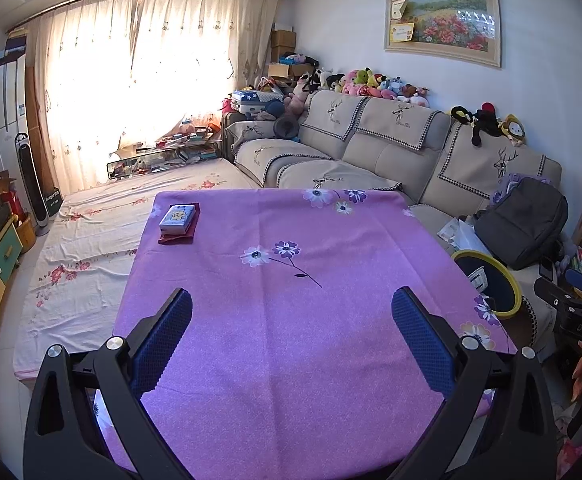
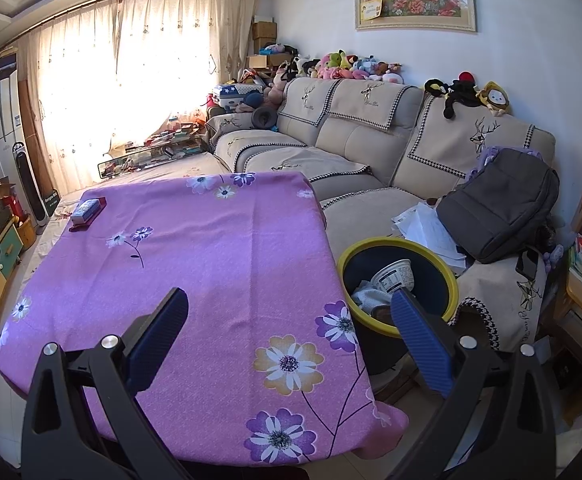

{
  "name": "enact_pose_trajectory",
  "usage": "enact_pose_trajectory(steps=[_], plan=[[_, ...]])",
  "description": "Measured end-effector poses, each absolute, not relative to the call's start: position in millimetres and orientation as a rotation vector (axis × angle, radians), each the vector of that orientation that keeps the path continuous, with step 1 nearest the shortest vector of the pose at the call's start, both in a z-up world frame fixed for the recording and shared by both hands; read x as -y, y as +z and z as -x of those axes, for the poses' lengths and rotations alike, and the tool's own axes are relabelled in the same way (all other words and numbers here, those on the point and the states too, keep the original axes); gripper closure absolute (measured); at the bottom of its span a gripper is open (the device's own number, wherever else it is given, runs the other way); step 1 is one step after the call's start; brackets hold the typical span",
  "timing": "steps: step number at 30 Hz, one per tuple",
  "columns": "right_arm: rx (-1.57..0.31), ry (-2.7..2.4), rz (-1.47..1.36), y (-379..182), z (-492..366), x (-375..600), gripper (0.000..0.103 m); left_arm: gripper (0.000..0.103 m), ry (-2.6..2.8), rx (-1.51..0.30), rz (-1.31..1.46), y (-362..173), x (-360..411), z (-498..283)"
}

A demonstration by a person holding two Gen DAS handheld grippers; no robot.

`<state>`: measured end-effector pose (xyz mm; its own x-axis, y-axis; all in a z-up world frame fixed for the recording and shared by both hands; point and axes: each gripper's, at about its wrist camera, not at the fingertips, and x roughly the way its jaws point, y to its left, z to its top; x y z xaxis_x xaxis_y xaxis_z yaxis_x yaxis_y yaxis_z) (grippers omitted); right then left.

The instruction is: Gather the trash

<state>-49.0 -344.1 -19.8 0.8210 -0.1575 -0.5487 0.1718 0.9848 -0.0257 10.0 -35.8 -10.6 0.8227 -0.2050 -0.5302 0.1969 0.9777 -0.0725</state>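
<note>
**Bin Filled, Table Nearly Bare**

Both the left gripper (image 1: pixel 291 312) and right gripper (image 2: pixel 289 312) hover wide open and empty over the purple-clothed table (image 2: pixel 211 260). Trash, including a paper cup (image 2: pixel 395 276), sits in the yellow-rimmed bin (image 2: pixel 449 276) beside the table. A boxed pack (image 1: pixel 177 218) at the table's far corner risks being binned by mistake. A sofa (image 2: pixel 355 144) stands behind the table.

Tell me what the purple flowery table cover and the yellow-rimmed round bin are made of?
The purple flowery table cover looks like thin woven cloth, matte: it creases softly and drapes over the table's edges. The yellow-rimmed round bin seems to be smooth moulded plastic, with an even rim and a faint sheen, though painted metal can't be ruled out.
</note>
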Motion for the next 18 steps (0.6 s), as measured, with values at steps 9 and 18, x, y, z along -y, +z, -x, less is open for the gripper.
enact_pose_trajectory(steps=[9,18], plan=[[-0.582,-0.176,-0.026,-19.4,48.9,344.3,0.007,0.005,-0.214,-0.566,0.014,-11.0,36.2,-9.8],[-0.582,-0.176,-0.027,-18.9,48.9,345.0,0.007,0.005,-0.214,-0.57,0.01,-12.2,37.0,-11.0]])
